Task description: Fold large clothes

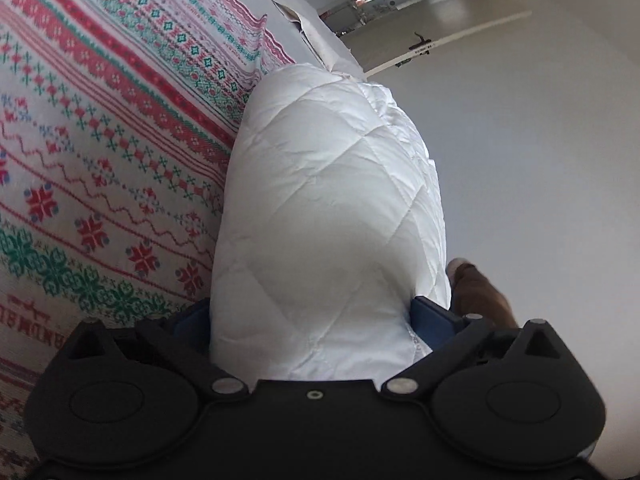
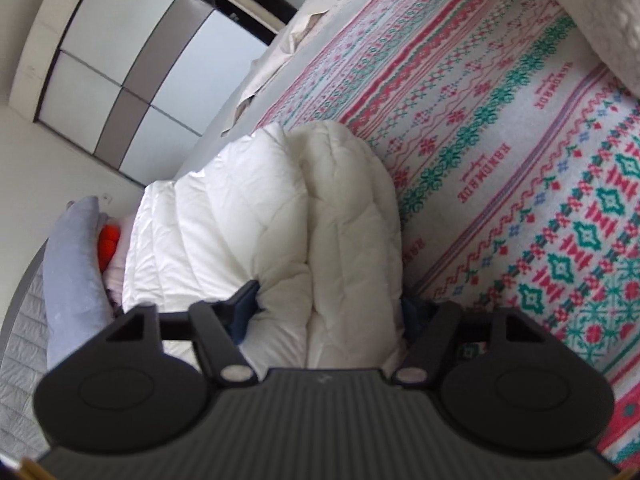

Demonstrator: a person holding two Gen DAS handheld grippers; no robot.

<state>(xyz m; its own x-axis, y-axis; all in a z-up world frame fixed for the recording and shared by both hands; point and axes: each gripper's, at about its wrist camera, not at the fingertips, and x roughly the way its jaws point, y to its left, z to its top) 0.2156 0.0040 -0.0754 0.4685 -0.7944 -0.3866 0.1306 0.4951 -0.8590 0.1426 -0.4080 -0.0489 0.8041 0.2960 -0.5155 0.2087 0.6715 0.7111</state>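
We find both grippers clamped on the white quilt (image 1: 328, 200): the left gripper (image 1: 312, 312) pinches one thick bundled end, the right gripper (image 2: 328, 304) squeezes two stacked folds. The quilt lies along the edge of the patterned bedspread (image 2: 500, 140). We judge the fold is best carried with both ends level, layers aligned, grip firm.

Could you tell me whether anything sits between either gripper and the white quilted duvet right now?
Nothing visible does. The left gripper already has the white quilted duvet bunched between its blue pads, and the right gripper is likewise clamped on a thick fold of it, above the patterned bedspread.
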